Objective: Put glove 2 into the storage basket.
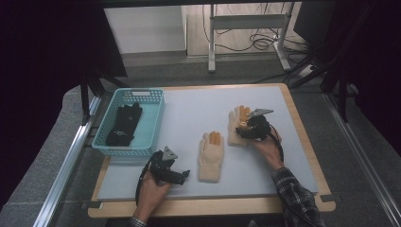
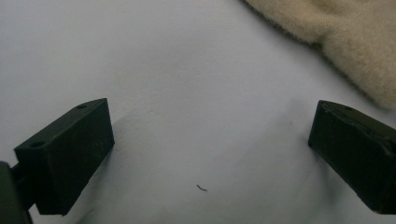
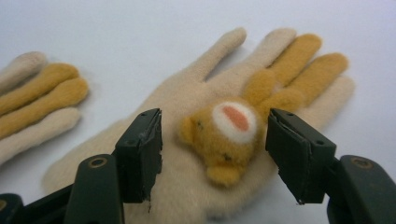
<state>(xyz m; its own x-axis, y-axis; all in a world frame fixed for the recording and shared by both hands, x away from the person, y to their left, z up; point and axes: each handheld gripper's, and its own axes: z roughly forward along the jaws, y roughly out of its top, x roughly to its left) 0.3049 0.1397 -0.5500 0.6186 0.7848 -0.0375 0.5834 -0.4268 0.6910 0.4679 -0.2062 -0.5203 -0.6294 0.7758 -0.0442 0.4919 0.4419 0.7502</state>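
The right hand-held gripper [image 3: 214, 154] hangs over the bear-faced glove [image 3: 205, 154] — jaws spread either side of the bear. The left hand-held gripper [image 2: 210, 154] sits spread too, above bare worktop [image 2: 187, 70] beside the second glove [image 2: 345, 42].

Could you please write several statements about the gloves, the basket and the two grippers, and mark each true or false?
1. The right gripper has its jaws spread either side of the bear face on a cream glove. True.
2. The left gripper is shut on the other cream glove. False: its jaws are open over bare table surface, with that glove only at the edge of its view.
3. A black glove lies in the turquoise basket. True.
4. Both cream gloves lie in the basket. False: both lie on the table, right of the basket.
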